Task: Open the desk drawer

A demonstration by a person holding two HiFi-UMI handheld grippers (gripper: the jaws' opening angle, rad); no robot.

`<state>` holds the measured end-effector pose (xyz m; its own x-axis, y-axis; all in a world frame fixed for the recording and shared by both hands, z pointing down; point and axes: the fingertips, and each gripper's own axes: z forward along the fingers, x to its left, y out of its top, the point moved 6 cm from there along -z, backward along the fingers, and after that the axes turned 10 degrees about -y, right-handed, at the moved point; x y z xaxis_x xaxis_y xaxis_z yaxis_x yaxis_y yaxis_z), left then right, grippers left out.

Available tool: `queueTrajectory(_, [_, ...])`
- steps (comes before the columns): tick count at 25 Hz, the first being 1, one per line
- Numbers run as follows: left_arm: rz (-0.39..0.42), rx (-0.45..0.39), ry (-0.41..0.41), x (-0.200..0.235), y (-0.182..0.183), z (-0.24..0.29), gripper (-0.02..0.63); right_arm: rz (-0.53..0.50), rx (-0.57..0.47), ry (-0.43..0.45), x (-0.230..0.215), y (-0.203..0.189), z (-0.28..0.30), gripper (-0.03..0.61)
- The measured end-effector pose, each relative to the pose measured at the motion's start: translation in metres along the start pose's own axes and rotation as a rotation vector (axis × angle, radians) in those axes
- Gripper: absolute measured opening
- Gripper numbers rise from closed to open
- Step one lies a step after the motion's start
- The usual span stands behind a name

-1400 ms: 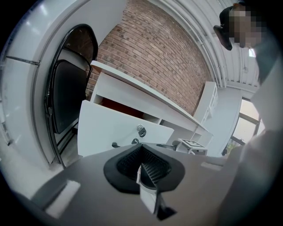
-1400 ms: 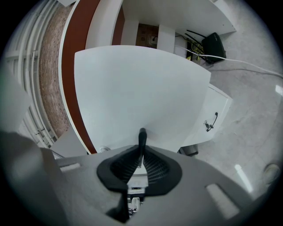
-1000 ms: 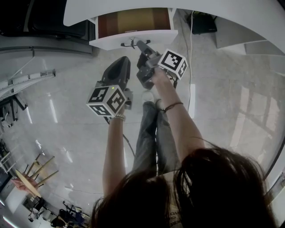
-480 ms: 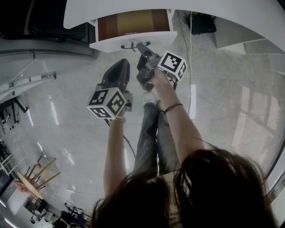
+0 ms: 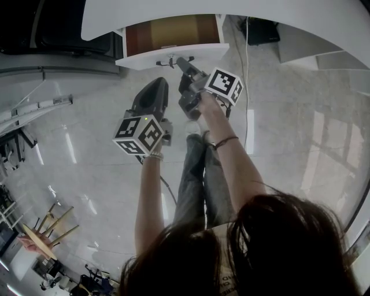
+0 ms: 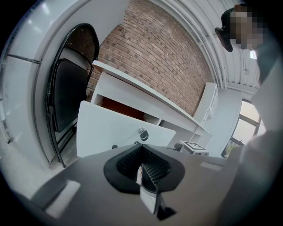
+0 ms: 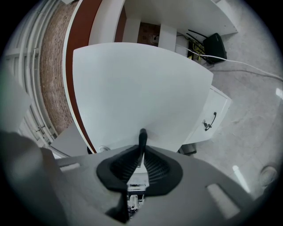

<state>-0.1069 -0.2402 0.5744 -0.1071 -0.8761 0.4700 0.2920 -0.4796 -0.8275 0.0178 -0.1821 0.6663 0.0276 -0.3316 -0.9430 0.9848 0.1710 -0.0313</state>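
A: Pale glossy floor (image 5: 81, 162) spreads under you. Your left claw (image 6: 143, 170) is closed on nothing and hangs short of the desk drawer (image 5: 191, 52).

B: Your drawer stands pulled out beneath the white worktop (image 5: 277, 17), with its brown inside showing. Your right claw (image 7: 141, 160) has the black handle (image 7: 142, 140) between its pads, which touch it. Its jaws have just eased apart a little.
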Motion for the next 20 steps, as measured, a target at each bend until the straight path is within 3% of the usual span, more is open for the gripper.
queueTrajectory(14, [-0.005, 0.007, -0.005, 0.0, -0.003, -0.001, -0.003, -0.07, 0.014, -0.027, -0.003, -0.004, -0.007, 0.062])
queueTrajectory(20, [-0.003, 0.015, -0.001, -0.005, -0.002, -0.002, -0.003, -0.245, -0.001, -0.098, 0.002, -0.005, -0.027, 0.064])
